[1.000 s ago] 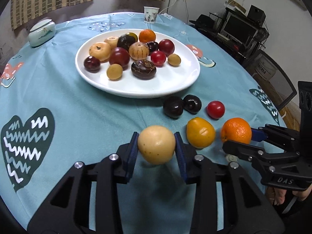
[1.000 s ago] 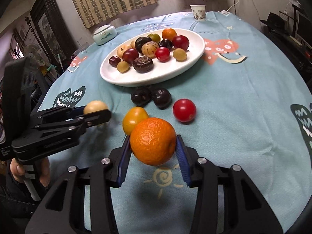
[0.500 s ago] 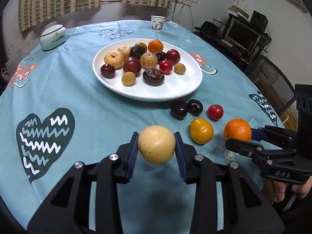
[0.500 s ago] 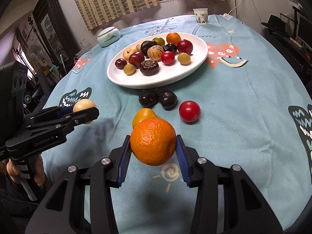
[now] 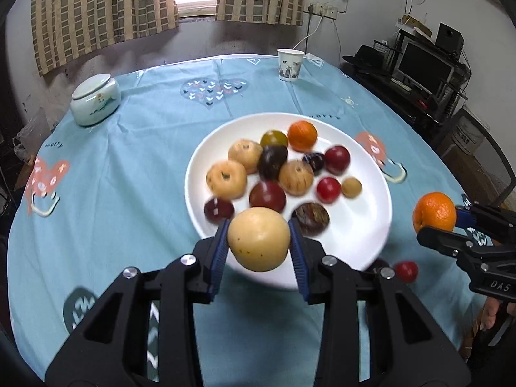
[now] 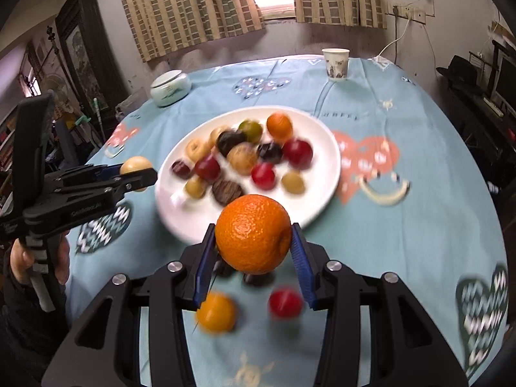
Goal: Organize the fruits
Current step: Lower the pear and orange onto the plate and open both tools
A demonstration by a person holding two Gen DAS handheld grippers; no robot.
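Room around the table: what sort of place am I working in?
Probably a lived-in home room, not a lab: a round table with a printed blue tablecloth, checked curtains over a window, and a monitor on a cluttered desk.

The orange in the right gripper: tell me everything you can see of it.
The orange is round, bright and dimpled, with a glossy peel and no visible blemish. It is clamped at its two sides between the blue-padded jaws of the right gripper, lifted off the cloth and hanging near the white plate's near rim. Only the pads touch it. From the left wrist view it shows at far right.
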